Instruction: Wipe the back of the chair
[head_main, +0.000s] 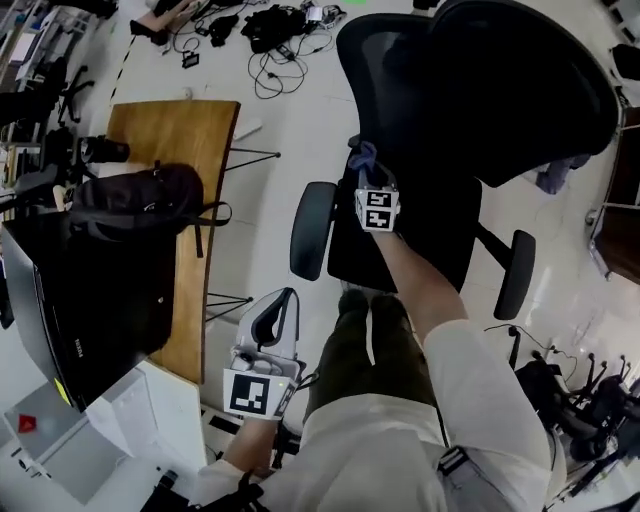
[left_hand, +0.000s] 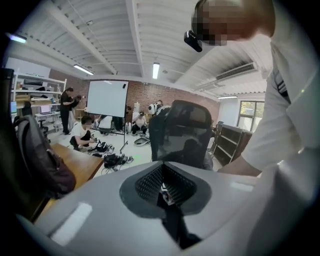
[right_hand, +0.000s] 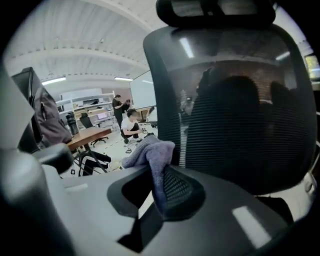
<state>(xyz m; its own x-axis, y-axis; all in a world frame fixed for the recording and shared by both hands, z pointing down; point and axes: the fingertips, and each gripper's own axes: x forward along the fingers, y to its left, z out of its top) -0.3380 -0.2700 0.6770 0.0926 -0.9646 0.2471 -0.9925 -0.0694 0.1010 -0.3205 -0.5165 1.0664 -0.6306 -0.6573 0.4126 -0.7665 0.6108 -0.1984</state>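
Right gripper (head_main: 366, 174): clenched on a blue-grey cloth (right_hand: 149, 156), reaching toward 12 o'clock from the person's body in the head view.
Cloth: pinched between the 2 jaws, its loose end bunched above them and spilling toward 9 o'clock in the right gripper view.
Chair (head_main: 500, 90): black office chair at 1 o'clock in the head view, with 2 armrests flanking the seat.
Chair back (right_hand: 240, 115): dark mesh filling the right gripper view from 12 to 4 o'clock, upright, headrest (right_hand: 215, 11) on top.
Cloth to chair back: the cloth sits at the mesh's edge on the 9 o'clock side; contact cannot be told.
Left gripper (head_main: 284, 302): jaws pressed together with nothing between them, held low at 7 o'clock in the head view, well apart from the chair.
Wooden table (head_main: 165, 135): at 10 o'clock in the head view, with a black backpack (head_main: 135, 198) resting on it.
Cables (head_main: 270, 45): tangled on the pale floor at 12 o'clock.
Background: people and a whiteboard (left_hand: 106, 98) at 10 o'clock in the left gripper view.
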